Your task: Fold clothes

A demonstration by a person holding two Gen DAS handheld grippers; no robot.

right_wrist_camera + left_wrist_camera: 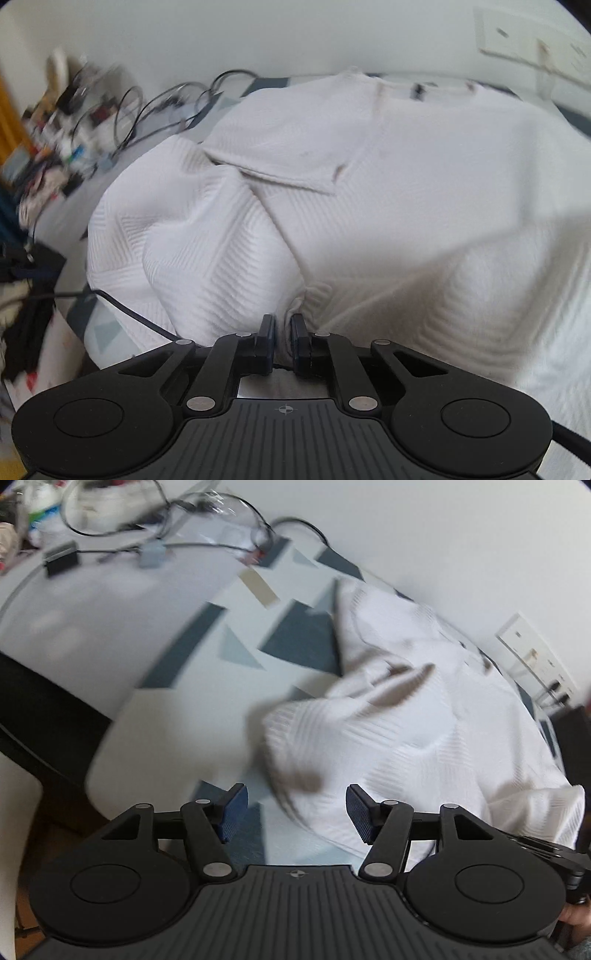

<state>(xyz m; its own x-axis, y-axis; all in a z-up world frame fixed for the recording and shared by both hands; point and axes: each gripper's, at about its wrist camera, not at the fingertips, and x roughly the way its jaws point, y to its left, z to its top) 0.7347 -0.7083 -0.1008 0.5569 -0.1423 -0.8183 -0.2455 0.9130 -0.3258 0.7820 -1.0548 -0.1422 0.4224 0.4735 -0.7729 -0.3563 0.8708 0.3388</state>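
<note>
Light: soft, even daylight, bright in both views; its source is not in view.
Shadows: faint grey ones in the folds of the white sweater (369,184).
Blur: motion smear over the cables (155,528) and the clutter at the left edge of the right wrist view.
Distortion: strong fisheye bending, dark corners.
Sharpest: the gripper bodies in the foreground.

bare patterned tablecloth (207,709) is left open to the left of the white sweater (424,716), which is heaped over the right half of the surface. passage at the far edge is hindered by looped cables (155,535) and small clutter (62,122); beyond stands the wall (443,535).
</note>
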